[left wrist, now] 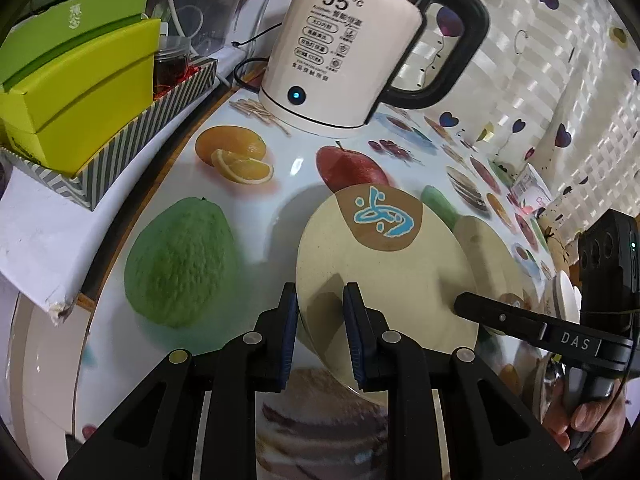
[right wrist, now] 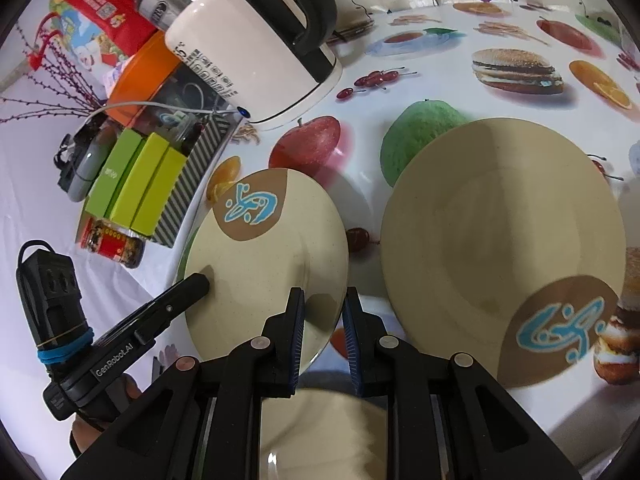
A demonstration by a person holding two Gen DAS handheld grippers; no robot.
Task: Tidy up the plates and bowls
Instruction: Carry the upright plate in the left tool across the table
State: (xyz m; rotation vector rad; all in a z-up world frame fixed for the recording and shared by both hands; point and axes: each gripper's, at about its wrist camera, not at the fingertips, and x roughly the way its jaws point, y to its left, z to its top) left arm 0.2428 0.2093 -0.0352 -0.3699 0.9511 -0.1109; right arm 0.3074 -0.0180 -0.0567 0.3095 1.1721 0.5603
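Observation:
A small cream plate (left wrist: 384, 276) with a brown patch and blue mark lies on the fruit-print table; it also shows in the right wrist view (right wrist: 264, 256). My left gripper (left wrist: 320, 300) is open, its jaws straddling the plate's near-left rim. My right gripper (right wrist: 323, 300) is open, its jaws straddling the same plate's right rim; its finger shows in the left wrist view (left wrist: 500, 316). A larger cream plate (right wrist: 500, 240) of the same pattern lies to the right. Another cream dish (right wrist: 320, 432) sits low under the right gripper.
A white electric kettle (left wrist: 340, 52) stands behind the small plate. A striped box (left wrist: 132, 136) with green cartons (left wrist: 80, 92) sits at the left. A jar (right wrist: 116, 246) and orange-lidded container (right wrist: 144, 76) lie beyond. A white dish rim (left wrist: 36, 360) is at the lower left.

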